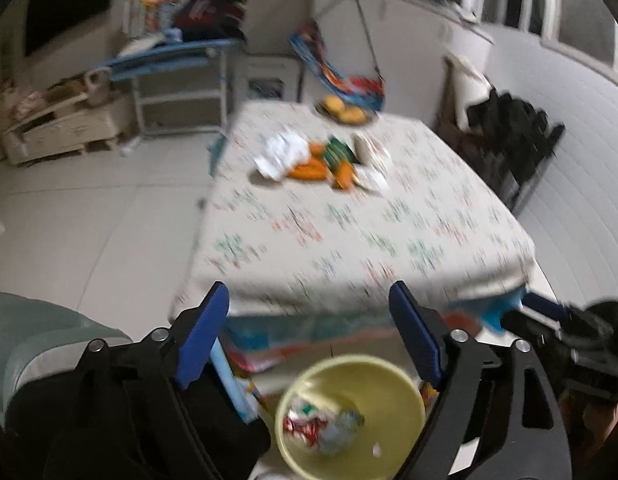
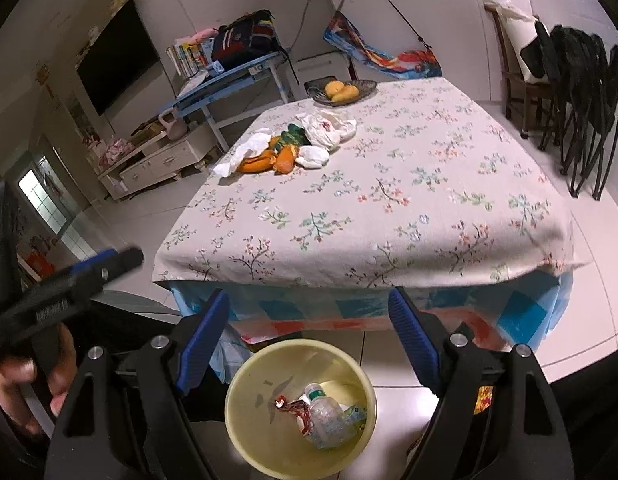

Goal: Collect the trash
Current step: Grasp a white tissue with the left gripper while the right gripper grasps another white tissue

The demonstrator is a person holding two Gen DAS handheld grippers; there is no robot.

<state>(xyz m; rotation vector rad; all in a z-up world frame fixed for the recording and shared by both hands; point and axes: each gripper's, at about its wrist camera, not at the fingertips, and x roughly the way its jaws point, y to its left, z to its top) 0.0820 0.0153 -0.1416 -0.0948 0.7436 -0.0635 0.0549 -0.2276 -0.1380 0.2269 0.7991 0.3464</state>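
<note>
1. I see the trash pile, peels and crumpled wrappers, on the floral table near the fruit plate.
2. The yellow bin sits on the floor below the table's near edge, already holding a bottle and wrappers.
3. My left gripper and right gripper both hang spread wide above the bin, grasping nothing.
</note>
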